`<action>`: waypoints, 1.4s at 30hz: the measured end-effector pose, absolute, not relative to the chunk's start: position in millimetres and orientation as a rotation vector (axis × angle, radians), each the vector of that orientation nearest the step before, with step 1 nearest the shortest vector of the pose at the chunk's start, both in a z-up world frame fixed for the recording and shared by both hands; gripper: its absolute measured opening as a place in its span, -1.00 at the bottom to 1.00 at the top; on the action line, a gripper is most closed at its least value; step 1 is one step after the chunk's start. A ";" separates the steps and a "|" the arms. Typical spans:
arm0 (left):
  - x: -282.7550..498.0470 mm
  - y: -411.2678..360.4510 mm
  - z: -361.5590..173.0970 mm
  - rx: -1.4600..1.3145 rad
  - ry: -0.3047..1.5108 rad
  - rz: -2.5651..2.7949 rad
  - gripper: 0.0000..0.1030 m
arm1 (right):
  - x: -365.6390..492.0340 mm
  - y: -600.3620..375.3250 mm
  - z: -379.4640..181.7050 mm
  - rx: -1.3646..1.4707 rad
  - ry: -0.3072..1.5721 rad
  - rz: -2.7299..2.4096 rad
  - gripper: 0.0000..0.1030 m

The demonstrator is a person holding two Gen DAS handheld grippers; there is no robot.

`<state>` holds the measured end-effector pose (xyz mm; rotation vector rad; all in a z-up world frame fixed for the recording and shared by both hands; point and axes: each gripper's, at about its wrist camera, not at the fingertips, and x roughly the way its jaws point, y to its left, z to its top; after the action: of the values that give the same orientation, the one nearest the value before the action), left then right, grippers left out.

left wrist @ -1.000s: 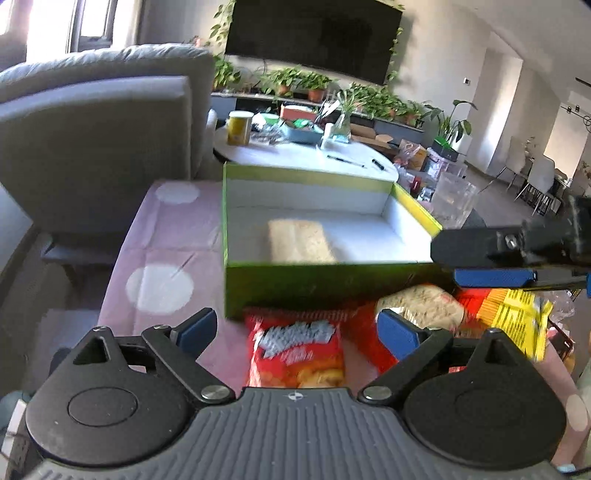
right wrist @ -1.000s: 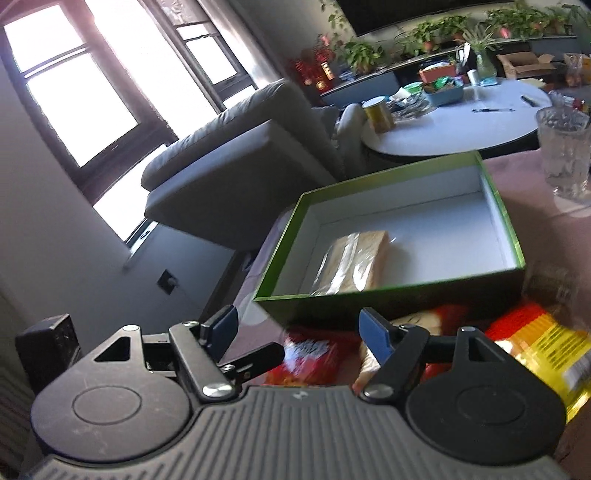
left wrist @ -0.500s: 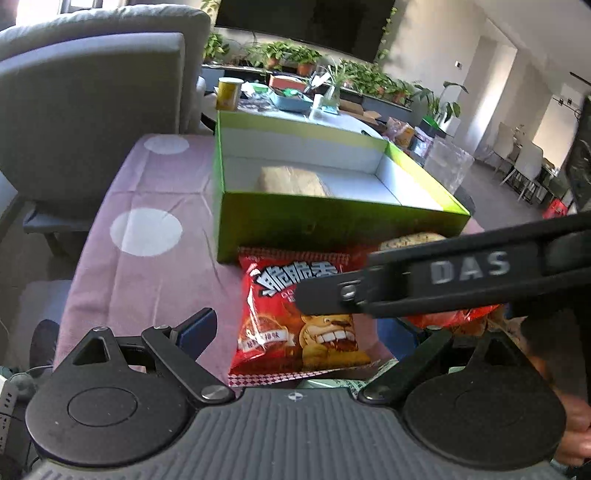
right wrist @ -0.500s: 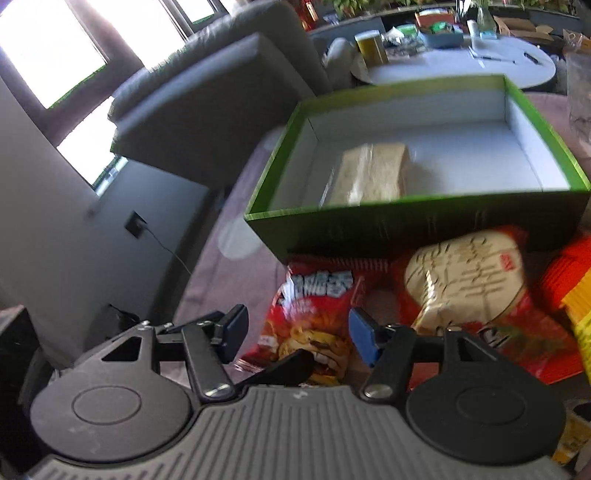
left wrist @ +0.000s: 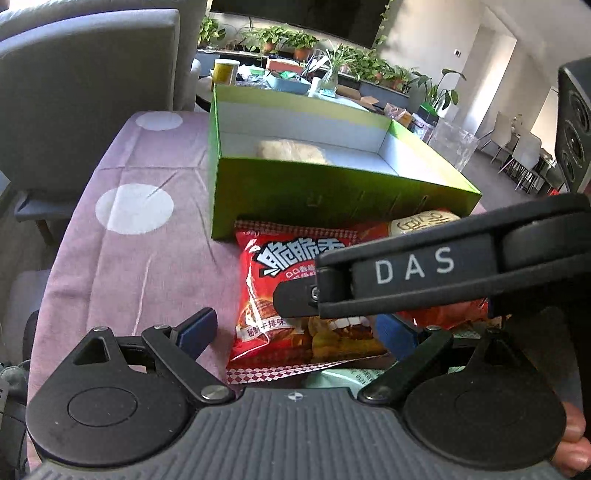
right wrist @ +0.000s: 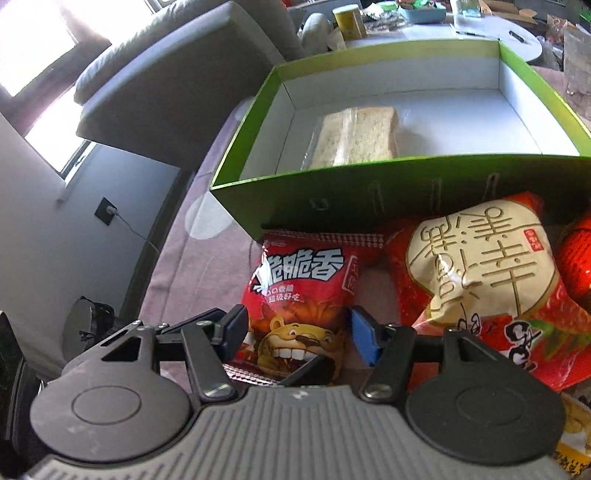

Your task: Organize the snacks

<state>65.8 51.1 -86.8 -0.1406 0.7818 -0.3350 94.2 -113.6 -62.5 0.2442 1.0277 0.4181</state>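
A red chip bag (left wrist: 291, 295) (right wrist: 303, 280) lies on the purple cloth just in front of an open green box (left wrist: 332, 192) (right wrist: 369, 192). My right gripper (right wrist: 299, 332) is open and low over the bag. The bag's lower half sits between its blue pads, which stand at the bag's two edges. My left gripper (left wrist: 295, 330) is also open behind the same bag, and the right gripper's black body (left wrist: 424, 266) crosses in front of it. A wrapped bread slice (right wrist: 358, 136) (left wrist: 291, 151) lies inside the box. A red-and-cream bag (right wrist: 480, 266) lies right of the chip bag.
More packets lie at the right: an orange-red one (right wrist: 576, 258) and a yellow one (right wrist: 572, 435). A clear glass (left wrist: 450, 144) stands right of the box. A grey sofa (left wrist: 92, 92) is at the left and a cluttered round table (right wrist: 480, 33) lies behind the box.
Both grippers have sunk and tipped down towards the red chip bag. The right gripper has swung left across the left wrist view and now straddles the bag. Both stayed open.
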 end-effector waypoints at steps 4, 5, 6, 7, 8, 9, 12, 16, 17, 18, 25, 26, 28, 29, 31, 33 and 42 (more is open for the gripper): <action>66.0 49.6 -87.6 -0.134 0.775 -0.348 0.75 | 97.7 -114.2 -67.3 0.260 1.043 0.424 0.67; 65.8 48.4 -87.3 -0.133 0.771 -0.362 0.64 | 98.0 -114.5 -67.0 0.263 1.044 0.426 0.67; 64.9 46.6 -86.5 -0.132 0.771 -0.379 0.61 | 98.3 -115.0 -67.2 0.267 1.045 0.431 0.67; 63.6 44.4 -85.3 -0.123 0.771 -0.377 0.61 | 98.2 -114.7 -66.4 0.267 1.045 0.438 0.64; 62.5 42.8 -83.9 -0.114 0.771 -0.375 0.60 | 97.5 -114.8 -66.4 0.267 1.042 0.453 0.59; 61.5 42.3 -82.4 -0.111 0.771 -0.372 0.60 | 96.4 -114.7 -65.5 0.261 1.035 0.458 0.58; 57.2 43.9 -75.4 -0.111 0.755 -0.366 0.60 | 93.0 -118.1 -62.3 0.263 1.024 0.470 0.56; 50.4 45.6 -62.9 -0.109 0.712 -0.361 0.60 | 87.1 -123.2 -52.4 0.282 0.991 0.496 0.55; 48.5 45.5 -59.3 -0.106 0.701 -0.360 0.60 | 84.9 -124.5 -48.4 0.284 0.978 0.501 0.55; 46.9 45.2 -55.9 -0.103 0.690 -0.358 0.60 | 83.6 -124.8 -44.8 0.284 0.968 0.505 0.55; 43.2 41.8 -30.8 -0.072 0.608 -0.364 0.60 | 74.2 -133.0 -22.1 0.288 0.884 0.535 0.55; 44.5 40.8 -27.2 -0.067 0.598 -0.367 0.60 | 74.5 -134.8 -19.3 0.289 0.874 0.538 0.55; 47.9 38.6 -22.0 -0.059 0.585 -0.369 0.60 | 76.1 -136.3 -13.0 0.292 0.854 0.541 0.55; 50.1 37.0 -20.3 -0.053 0.578 -0.370 0.60 | 77.7 -137.8 -10.7 0.294 0.846 0.541 0.55; 53.5 33.1 -15.8 -0.041 0.566 -0.372 0.60 | 80.6 -140.5 -6.6 0.297 0.833 0.541 0.55; 58.8 29.5 -11.4 -0.034 0.557 -0.376 0.60 | 85.1 -142.6 -2.9 0.300 0.822 0.538 0.55; 81.7 17.9 -2.1 -0.006 0.537 -0.398 0.60 | 104.2 -156.4 8.7 0.330 0.793 0.518 0.55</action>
<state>81.7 17.9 -2.1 -0.0057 0.5373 -0.3983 104.2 -156.4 8.7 0.3297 0.7928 0.5184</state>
